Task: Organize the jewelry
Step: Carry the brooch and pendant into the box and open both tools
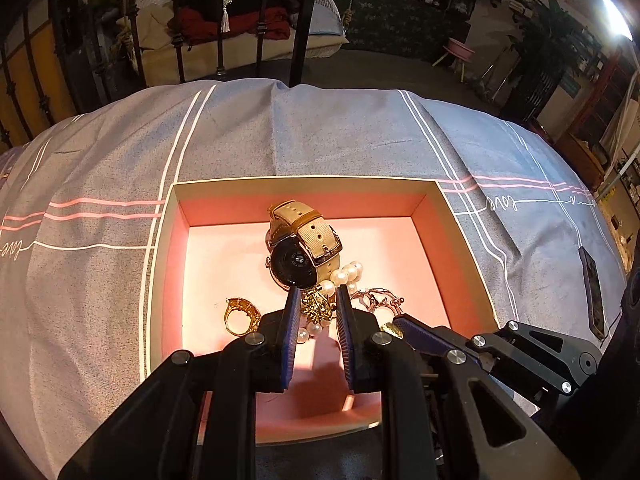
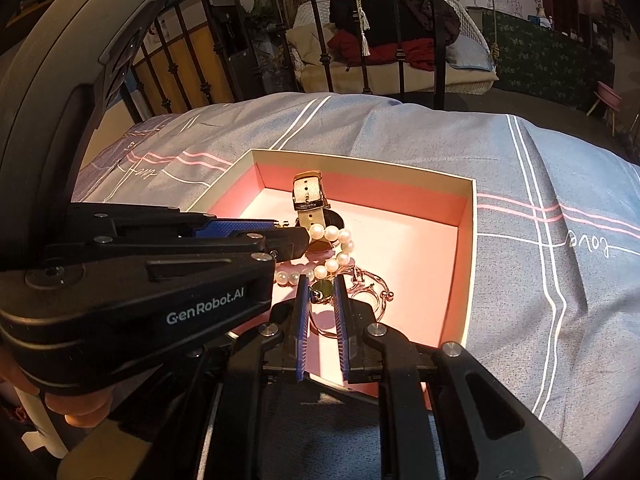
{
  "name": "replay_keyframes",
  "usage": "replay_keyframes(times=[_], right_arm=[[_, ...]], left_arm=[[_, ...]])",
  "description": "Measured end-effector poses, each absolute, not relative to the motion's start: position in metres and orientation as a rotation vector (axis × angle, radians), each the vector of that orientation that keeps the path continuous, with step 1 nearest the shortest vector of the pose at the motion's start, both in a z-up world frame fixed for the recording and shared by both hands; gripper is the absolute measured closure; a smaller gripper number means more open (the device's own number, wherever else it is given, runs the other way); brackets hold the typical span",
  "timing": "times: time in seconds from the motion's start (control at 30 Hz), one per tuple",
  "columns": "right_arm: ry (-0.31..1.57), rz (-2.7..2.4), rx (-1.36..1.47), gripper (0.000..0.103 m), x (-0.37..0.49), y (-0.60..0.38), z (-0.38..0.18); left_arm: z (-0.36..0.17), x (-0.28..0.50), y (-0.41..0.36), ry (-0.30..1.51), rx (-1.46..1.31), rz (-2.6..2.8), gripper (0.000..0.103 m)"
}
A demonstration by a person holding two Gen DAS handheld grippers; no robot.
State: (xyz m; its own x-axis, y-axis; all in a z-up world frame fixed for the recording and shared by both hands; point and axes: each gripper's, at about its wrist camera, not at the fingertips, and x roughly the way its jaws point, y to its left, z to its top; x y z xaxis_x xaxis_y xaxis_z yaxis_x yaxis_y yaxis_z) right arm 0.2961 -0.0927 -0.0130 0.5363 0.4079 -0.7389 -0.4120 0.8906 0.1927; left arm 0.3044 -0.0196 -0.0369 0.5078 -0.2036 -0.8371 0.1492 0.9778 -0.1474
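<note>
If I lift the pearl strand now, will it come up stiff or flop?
Likely floppy: the pearl strand curves loosely across the pink box. It may drag neighbours, since it lies against the watch and gold brooch. Round beads probably slip between pads.

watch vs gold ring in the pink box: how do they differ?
The watch is the larger piece, with a round dark case back and a beige strap buckled into a loop; the gold ring is a small chunky all-gold band. The watch sits mid-box, touching the pearl strand; the ring lies apart, nearer the box's left wall. Both rest on the pink floor, ungripped.
</note>
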Motion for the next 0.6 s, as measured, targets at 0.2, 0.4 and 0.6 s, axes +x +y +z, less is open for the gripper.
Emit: replay_keyframes(times=[0.2,0.4,0.6], right_arm=[[0.846,0.489,0.015,0.068,0.29,-0.095,-0.006],[0.808,0.474,0.012,0.03,0.284,-0.097,0.002],[0.776,0.462,-0.001,0.008,0.264,-0.102,0.013]], left_arm=[[-0.033,0.302,-0.02,1.006,-0.056,-0.203,0.082],[-0.021,0.294,-0.02,0.955,-0.044,-0.176,0.046],[-0.004,0.278,-0.017,0.896,-0.069,-0.184,0.019]])
